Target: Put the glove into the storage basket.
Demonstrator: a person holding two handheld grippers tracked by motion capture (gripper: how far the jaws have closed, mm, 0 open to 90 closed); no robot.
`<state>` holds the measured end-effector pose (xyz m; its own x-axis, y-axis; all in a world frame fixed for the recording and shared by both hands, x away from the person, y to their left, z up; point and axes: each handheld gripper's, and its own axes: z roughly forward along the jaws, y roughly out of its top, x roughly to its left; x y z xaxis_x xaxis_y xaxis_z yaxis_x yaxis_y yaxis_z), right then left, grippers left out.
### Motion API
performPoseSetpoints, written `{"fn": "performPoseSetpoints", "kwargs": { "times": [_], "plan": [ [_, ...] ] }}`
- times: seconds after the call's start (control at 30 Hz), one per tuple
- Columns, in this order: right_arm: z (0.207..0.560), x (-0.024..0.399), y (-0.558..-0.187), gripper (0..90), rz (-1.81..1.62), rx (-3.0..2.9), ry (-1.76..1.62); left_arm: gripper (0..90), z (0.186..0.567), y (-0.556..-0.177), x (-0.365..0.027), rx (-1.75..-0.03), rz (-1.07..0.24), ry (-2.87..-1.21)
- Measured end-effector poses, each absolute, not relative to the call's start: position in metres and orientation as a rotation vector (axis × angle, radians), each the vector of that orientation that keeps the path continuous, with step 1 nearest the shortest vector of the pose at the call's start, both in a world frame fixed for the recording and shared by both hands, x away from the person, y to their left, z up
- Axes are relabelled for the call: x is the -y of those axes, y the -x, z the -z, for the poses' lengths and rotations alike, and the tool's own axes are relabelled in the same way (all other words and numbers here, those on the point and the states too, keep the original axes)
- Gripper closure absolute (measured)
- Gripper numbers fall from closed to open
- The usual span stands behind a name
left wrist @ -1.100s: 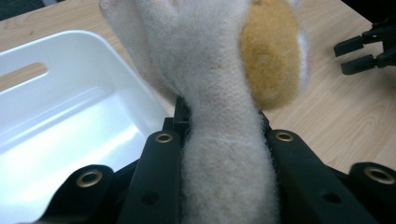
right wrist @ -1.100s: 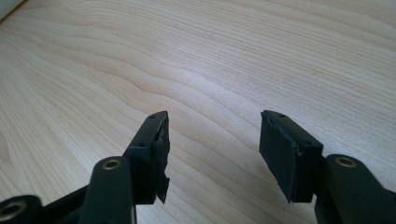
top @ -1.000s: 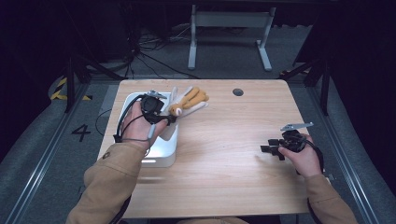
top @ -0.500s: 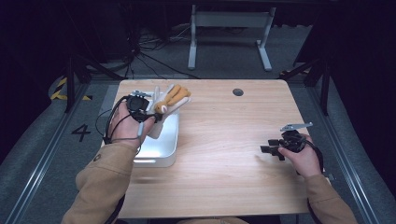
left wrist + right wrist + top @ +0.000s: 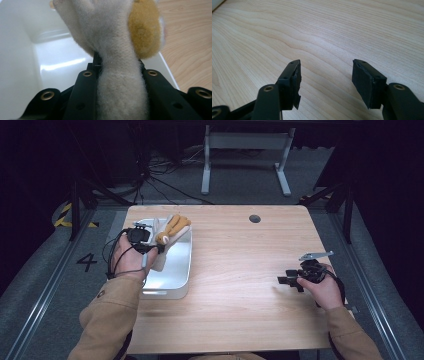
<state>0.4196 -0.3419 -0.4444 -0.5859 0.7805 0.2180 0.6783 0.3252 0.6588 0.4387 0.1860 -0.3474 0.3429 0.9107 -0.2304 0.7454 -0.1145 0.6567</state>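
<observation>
Left hand-held gripper (image 5: 117, 75) clamping plush toy (image 5: 117, 37), jaw tips hidden

One mark can be read — a dark numeral "4" (image 5: 87, 261) on the grey floor (image 5: 45, 285), left of the bench (image 5: 240, 285).

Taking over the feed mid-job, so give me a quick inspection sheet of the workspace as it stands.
Surface: wooden table, round hole near its far edge.
Job's things: white tray at the table's left; cream and tan plush toy over it.
Clutter: nothing seen.
Grippers: left gripper shut on the plush toy; right gripper open, held over bare wood.
Cables: black cable looping from the left gripper; more on the floor behind.
Surroundings: dark floor, grey metal stand, a painted 4.
</observation>
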Motion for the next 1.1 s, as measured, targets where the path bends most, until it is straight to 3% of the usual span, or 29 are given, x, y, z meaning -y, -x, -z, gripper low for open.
{"fn": "performPoseSetpoints", "kwargs": {
  "times": [1.1],
  "plan": [
    [0.445,0.349,-0.437,41.3,-1.137,-2.413,-1.365,74.5,0.389,-0.451,-0.179,-1.625,-0.237,-1.812]
  ]
}}
